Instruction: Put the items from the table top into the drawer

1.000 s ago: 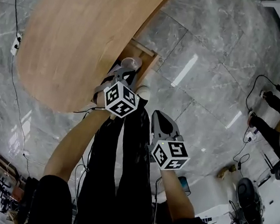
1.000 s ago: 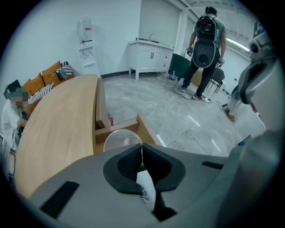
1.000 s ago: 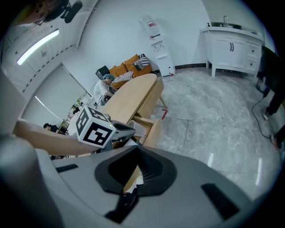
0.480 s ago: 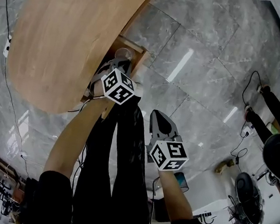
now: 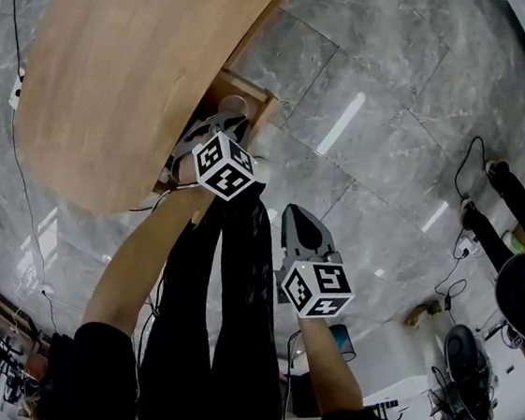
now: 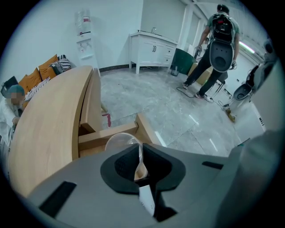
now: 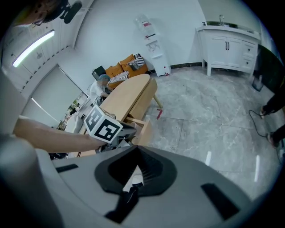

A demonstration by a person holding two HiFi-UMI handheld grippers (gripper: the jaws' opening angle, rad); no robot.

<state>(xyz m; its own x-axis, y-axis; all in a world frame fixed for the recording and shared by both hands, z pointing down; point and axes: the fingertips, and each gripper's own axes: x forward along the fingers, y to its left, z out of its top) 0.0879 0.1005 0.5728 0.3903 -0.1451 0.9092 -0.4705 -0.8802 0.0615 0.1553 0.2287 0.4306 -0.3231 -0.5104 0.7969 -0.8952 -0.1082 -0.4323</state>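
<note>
Over the last second my left gripper (image 6: 140, 149) has dropped toward the open drawer (image 5: 259, 98) under the table (image 5: 119, 66). Its jaws are nearly together, pinching the wall of the clear cup (image 6: 119, 141), which now hangs over the drawer mouth at 12 o'clock from the marker cube. I can't tell from the head view whether its base has passed below the drawer's edge. The right gripper (image 5: 301, 220) hangs at 4 o'clock from the left, well apart from the drawer, jaws together and empty, so I judge the release comes next.
</note>
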